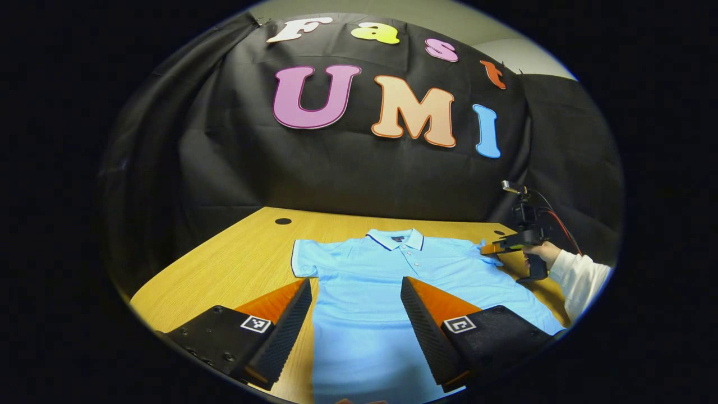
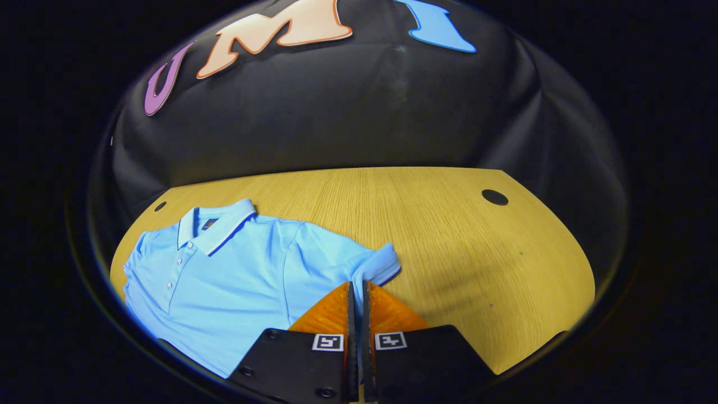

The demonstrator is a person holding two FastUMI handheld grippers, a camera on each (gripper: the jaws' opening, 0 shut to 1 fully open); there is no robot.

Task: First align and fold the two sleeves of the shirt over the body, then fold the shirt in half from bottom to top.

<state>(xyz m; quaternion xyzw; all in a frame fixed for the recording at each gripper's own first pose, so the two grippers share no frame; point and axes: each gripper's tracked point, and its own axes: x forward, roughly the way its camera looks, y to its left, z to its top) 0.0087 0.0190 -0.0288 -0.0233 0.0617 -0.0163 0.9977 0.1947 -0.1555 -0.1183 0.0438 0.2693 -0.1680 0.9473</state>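
A light blue polo shirt [image 1: 381, 269] lies face up on the wooden table [image 1: 235, 252], collar [image 1: 395, 238] toward the wall. My left gripper [image 1: 355, 283] hovers open over the shirt's lower body, one finger on each side of the cloth below. The sleeve [image 1: 303, 258] on that view's left lies spread out flat. In the right gripper view the shirt [image 2: 235, 269] lies at the left, and my right gripper [image 2: 357, 286] is shut on its near sleeve [image 2: 376, 264], with a strip of blue cloth between the fingers. The left gripper view shows that right gripper [image 1: 491, 247] at the shirt's other sleeve, held by a hand [image 1: 541, 252].
The table [image 2: 449, 224] stretches bare to the right of the shirt, with a round dark hole [image 2: 495, 197] near its far corner. Another hole [image 1: 283, 221] sits at the far left. Black cloth walls close the back and sides.
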